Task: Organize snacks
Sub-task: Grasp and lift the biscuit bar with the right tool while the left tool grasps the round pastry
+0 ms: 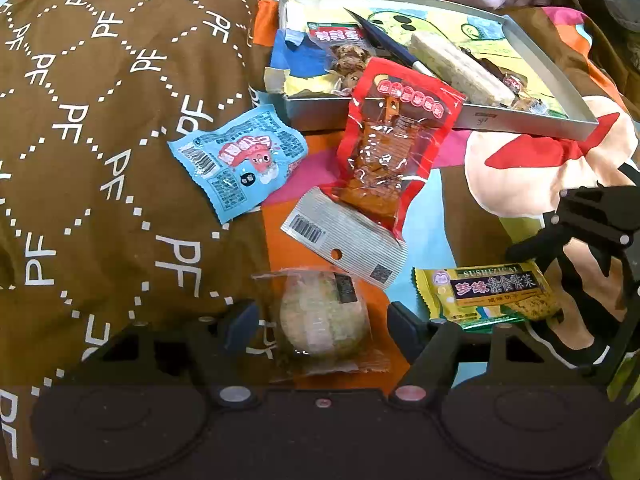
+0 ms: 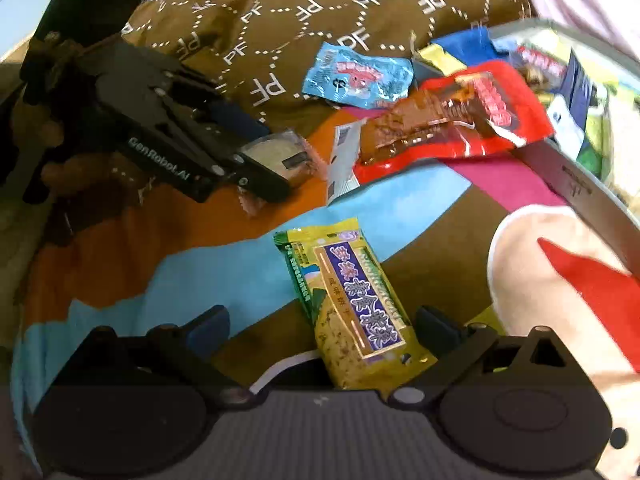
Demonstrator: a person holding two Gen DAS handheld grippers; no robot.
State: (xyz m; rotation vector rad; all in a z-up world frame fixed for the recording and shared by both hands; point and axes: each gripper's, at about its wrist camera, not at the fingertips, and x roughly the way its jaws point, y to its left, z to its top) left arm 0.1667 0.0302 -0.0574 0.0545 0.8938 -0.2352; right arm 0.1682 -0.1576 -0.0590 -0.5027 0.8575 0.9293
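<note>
A round pale pastry point(image 1: 324, 320) in clear wrap is framed by the left gripper point(image 1: 320, 320), its parted fingers not visibly pressing. A yellow-green seaweed cracker packet point(image 2: 356, 308) lies between the right gripper's point(image 2: 324, 326) open fingers. Beyond both, a grey tray point(image 1: 520, 120) holds several packets.

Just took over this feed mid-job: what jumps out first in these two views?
The red snack pouch stands out, leaning from the bedspread onto the front wall of the metal tray, which already holds several snacks. Each gripper straddles a packet: the left gripper around a clear-wrapped round pastry, the right gripper around a yellow-green seaweed cracker pack. A light-blue packet lies on the brown pillow.
</note>
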